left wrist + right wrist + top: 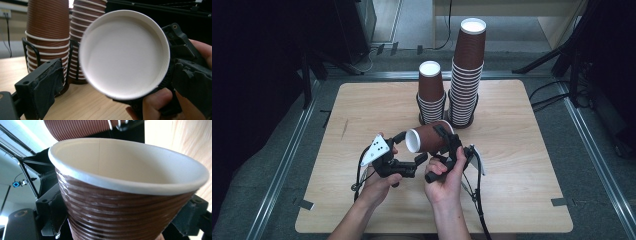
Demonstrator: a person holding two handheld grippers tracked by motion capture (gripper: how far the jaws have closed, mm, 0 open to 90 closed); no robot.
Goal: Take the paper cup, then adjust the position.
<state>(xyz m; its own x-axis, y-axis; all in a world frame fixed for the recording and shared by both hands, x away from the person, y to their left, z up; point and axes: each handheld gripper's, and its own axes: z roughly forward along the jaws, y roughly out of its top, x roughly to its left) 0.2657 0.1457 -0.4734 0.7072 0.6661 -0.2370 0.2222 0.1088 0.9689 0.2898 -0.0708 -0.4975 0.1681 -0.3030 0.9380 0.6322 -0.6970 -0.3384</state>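
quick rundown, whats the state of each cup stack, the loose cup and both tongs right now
loose cup: lying sideways off the table, clamped by the right tongs
right tongs: shut on the loose cup
left tongs: open, pads off the cup
taller stack: upside down, upright in its black wire holder
shorter stack: upside down, upright in its holder

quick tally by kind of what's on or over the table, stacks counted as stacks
loose brown paper cup: 1
cup stacks, short and tall: 2
black wire holders: 2
grippers, left and right: 2
total: 7
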